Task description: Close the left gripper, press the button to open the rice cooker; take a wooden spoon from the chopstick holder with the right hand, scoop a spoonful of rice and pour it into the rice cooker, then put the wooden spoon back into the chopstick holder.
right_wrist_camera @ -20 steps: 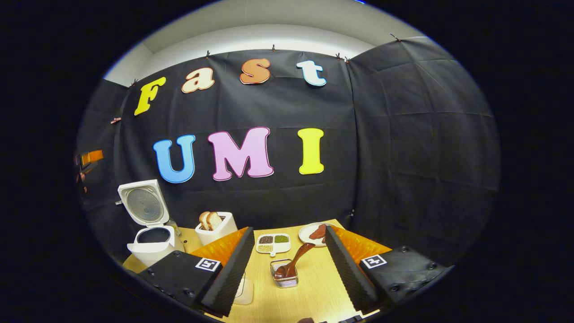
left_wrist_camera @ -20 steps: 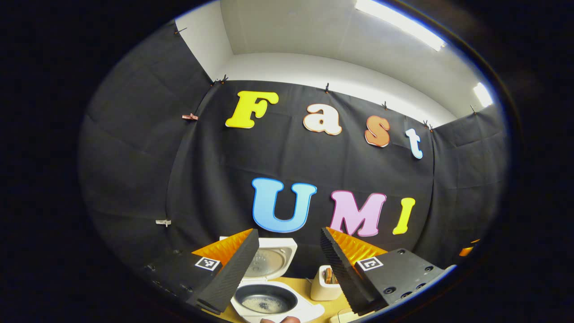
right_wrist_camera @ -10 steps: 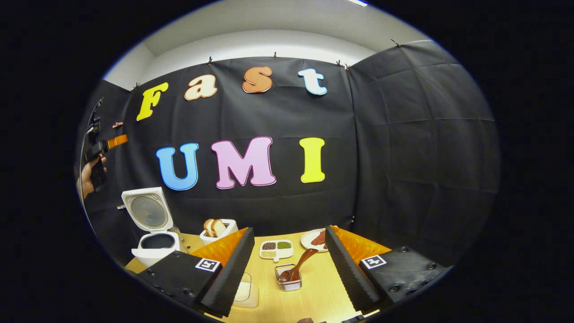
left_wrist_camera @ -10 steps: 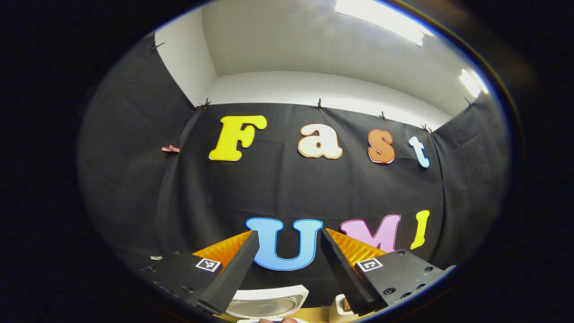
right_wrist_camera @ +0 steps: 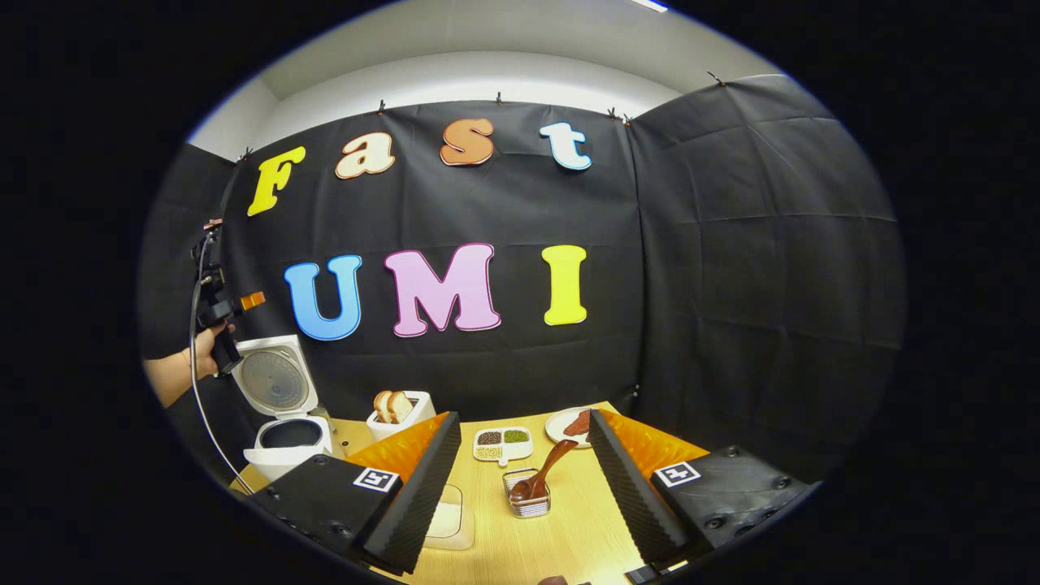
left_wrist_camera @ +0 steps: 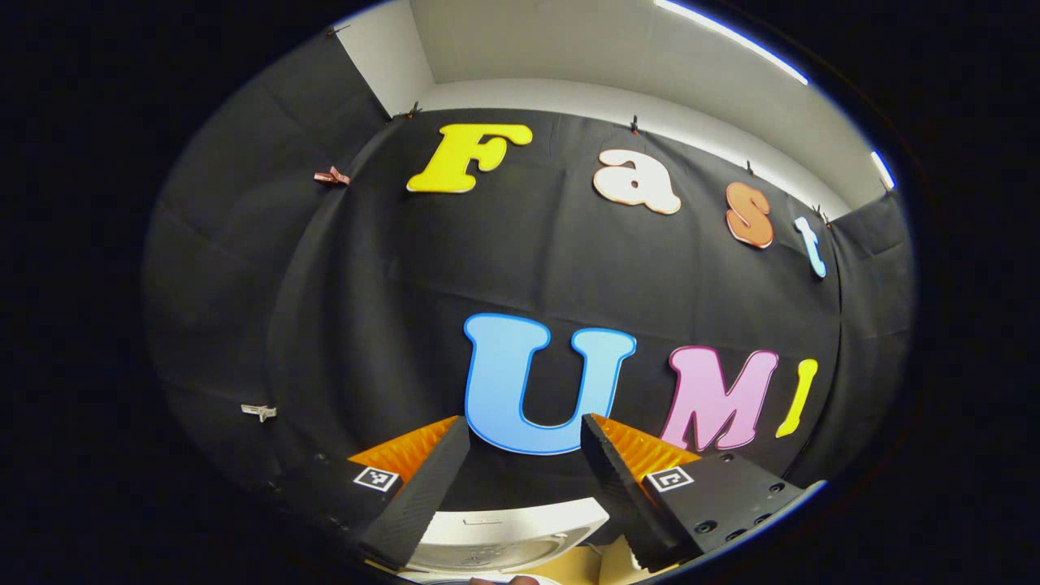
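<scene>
While the left gripper [left_wrist_camera: 520,487] is pointing up at the booth wall in the left gripper view, its two fingers are standing wide apart with nothing between them. Below them the raised lid [left_wrist_camera: 508,532] of the rice cooker is showing its pale inner face, so the cooker is already sitting open, and I judge the gripper is hanging high here to keep out of the way of the spoon work.

Moving to the right gripper view, the right gripper [right_wrist_camera: 524,487] is hovering above the wooden table [right_wrist_camera: 569,536], fingers spread wide and gripping nothing. Between those fingers, the wooden spoon [right_wrist_camera: 543,478] is leaning in the small wire chopstick holder [right_wrist_camera: 528,502], bowl down and handle tilting up to the right, so the gripper appears to be lining up to take it. Beyond the holder, a divided dish [right_wrist_camera: 502,443] is holding dark, green and pale grains in separate compartments, and a plate [right_wrist_camera: 569,424] is carrying something reddish-brown. At the left, the rice cooker [right_wrist_camera: 288,439] is standing open, its dark pot hard to see into. Beside it a white toaster [right_wrist_camera: 398,416] is holding two bread slices. Farther left, a hand [right_wrist_camera: 203,349] is holding the other gripper above the cooker.
</scene>
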Available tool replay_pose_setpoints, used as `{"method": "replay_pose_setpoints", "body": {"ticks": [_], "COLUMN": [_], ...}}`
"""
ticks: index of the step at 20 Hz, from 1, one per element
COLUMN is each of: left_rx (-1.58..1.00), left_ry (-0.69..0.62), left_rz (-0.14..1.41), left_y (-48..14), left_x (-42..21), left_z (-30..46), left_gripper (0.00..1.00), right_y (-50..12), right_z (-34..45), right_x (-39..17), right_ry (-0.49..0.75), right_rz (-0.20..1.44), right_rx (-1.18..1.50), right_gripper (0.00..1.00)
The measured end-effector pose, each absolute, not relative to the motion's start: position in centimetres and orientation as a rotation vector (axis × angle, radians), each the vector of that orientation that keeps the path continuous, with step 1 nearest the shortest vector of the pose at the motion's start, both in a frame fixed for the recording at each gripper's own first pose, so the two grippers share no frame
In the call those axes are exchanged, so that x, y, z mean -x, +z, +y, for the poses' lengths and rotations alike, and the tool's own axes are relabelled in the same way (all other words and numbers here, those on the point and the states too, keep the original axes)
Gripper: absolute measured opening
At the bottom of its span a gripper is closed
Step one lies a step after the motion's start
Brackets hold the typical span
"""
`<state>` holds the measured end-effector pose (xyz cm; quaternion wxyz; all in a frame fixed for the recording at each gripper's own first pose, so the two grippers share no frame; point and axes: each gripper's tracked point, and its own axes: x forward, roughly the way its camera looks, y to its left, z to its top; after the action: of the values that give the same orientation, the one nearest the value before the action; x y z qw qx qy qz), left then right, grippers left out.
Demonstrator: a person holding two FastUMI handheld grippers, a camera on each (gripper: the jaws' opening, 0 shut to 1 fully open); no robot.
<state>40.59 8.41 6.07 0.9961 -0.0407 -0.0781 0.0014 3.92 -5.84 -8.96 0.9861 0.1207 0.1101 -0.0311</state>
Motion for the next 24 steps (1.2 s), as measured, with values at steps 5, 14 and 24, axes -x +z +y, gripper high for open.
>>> {"method": "replay_pose_setpoints", "body": {"ticks": [5, 14, 24], "left_rx": [0.029, -0.059, -0.007], "left_ry": [0.069, 0.163, 0.258], "left_rz": [0.025, 0.158, 0.343], "left_y": [0.3, -2.5, -10.4], "left_x": [-43.5, -40.5, -30.4], "left_z": [8.8, 8.0, 3.9], "left_gripper": [0.95, 0.97, 0.96], "right_y": [-9.4, -9.8, -9.7], "right_z": [-5.5, -6.6, -6.1], "right_x": [-3.1, -3.0, -4.9], "right_ry": [-0.071, -0.064, 0.033], "right_rz": [0.232, 0.249, 0.251], "right_rx": [-0.236, -0.263, -0.29], "right_gripper": [0.98, 0.98, 0.98]}}
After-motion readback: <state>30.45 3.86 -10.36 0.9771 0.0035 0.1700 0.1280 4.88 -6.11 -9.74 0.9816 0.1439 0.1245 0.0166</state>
